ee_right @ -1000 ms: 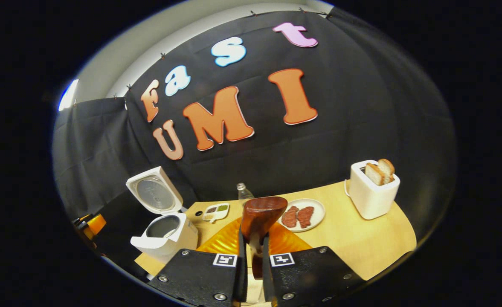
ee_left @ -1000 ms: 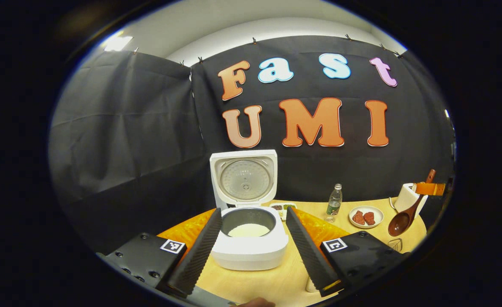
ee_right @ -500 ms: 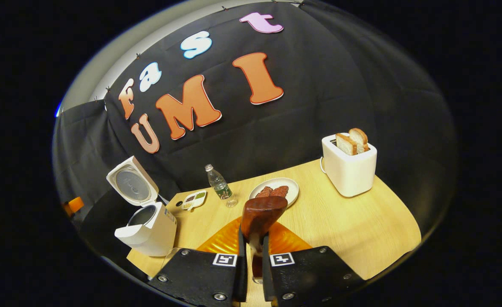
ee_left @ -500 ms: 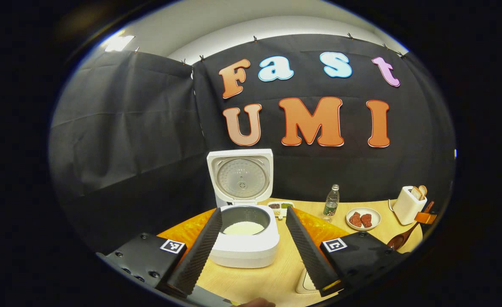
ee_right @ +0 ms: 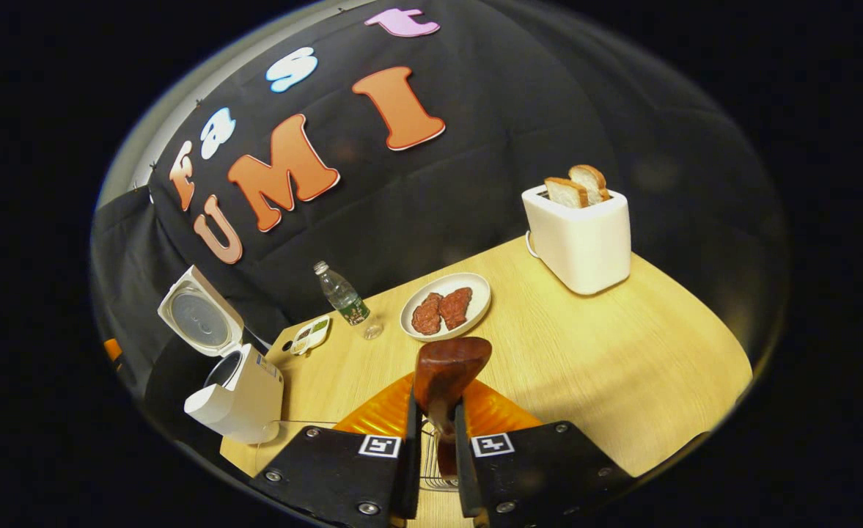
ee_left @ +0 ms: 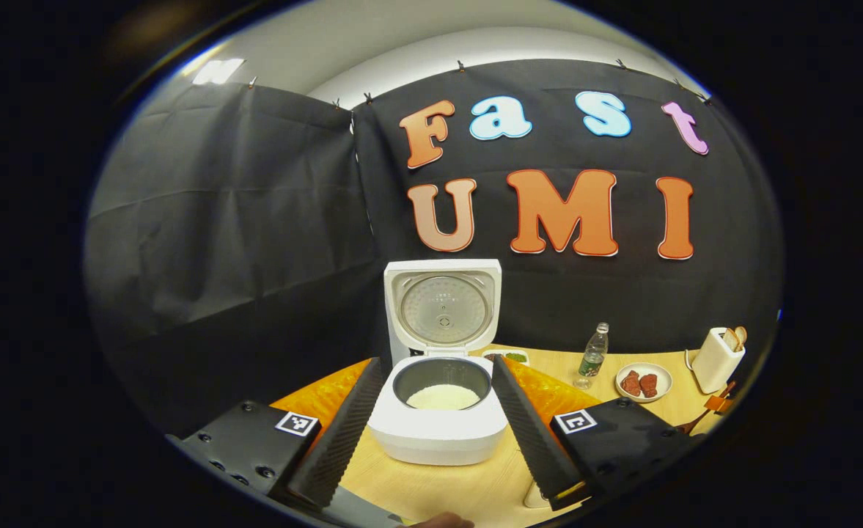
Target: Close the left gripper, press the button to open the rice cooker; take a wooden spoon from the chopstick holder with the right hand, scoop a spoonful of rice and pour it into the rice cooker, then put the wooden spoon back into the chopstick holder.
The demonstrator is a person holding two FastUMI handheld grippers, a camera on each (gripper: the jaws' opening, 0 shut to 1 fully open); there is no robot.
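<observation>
Left gripper view: the left hand-held gripper (ee_left: 437, 429) shows at the bottom of the frame, fingers spread wide apart and grasping nothing.
Rice cooker: the rice cooker (ee_left: 440, 422) stands on the surface (ee_left: 460, 488) at lower centre, seen between the two spread fingers, with its lid (ee_left: 443, 308) raised upright behind the pot.
Rice: white rice (ee_left: 443, 397) lies in the bottom of the open pot.
Mat: an orange mat (ee_left: 548, 389) lies on the surface behind and beside the cooker.
Right side of that frame: a water bottle (ee_left: 592, 356), a plate of meat (ee_left: 644, 381) and a toaster (ee_left: 718, 359) stand in a row toward the right edge; lower right, the wooden spoon (ee_left: 699, 420) shows partly at the rim.
Right gripper view: the right hand-held gripper (ee_right: 435, 447) sits at bottom centre, clenched on the handle of the wooden spoon (ee_right: 449, 367), whose bowl rises just above the fingertips.
Chopstick holder: a wire rack (ee_right: 431, 462) shows between and below the fingers; whether the spoon touches it cannot be told.
Cooker in this frame: the rice cooker (ee_right: 237, 392) stands at lower left, lid open, well apart from the spoon.
Other things: water bottle (ee_right: 343, 297) and a small sauce dish (ee_right: 310, 335) at centre left, plate of meat (ee_right: 446, 306) at centre, toaster (ee_right: 580, 238) with two bread slices (ee_right: 578, 185) at upper right.
</observation>
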